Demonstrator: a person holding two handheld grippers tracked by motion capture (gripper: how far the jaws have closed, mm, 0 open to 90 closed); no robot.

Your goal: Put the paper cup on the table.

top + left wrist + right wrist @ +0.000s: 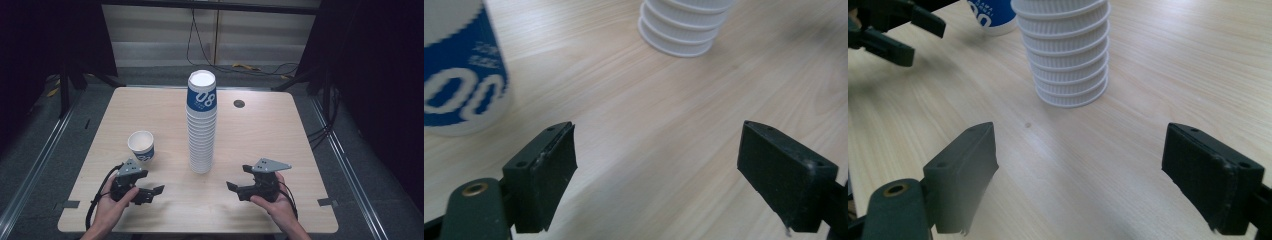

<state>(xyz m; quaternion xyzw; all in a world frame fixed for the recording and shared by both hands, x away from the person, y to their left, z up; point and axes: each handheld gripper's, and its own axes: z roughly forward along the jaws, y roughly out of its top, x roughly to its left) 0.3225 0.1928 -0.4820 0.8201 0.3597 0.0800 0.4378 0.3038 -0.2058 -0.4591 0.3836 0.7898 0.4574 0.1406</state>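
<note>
Top cup of the cup stack (202,125) has a blue band with big white "08" and a line of small white print under it, too small to read. Single cup (141,145) carries the same blue band with white digits; in the left gripper view (461,75) the digits read as rounded "00"-like shapes, cut off by the frame edge, with blurred small print above them. In the right gripper view the single cup (991,15) shows only its blue base with white lettering, unreadable.

Stack: tall, white, many ribbed rims nested one over another, wider at the bottom (1068,55), upright on the light wood surface (260,135). Single cup: upright, open mouth up, white inside.

Left hand-held gripper (150,192): jaws spread wide, nothing between them, low over the surface near its front edge. Single cup is just ahead of it and a bit to its left, close; stack base (681,30) is ahead and to its right, farther off.

Right hand-held gripper (239,187): jaws spread wide, empty, low over the surface. Stack is ahead of it and slightly left, near but apart. The left hand-held gripper (895,30) sits at the upper left of the right gripper view.

Small dark round hole (239,104) in the surface beyond the stack, on the far right.
</note>
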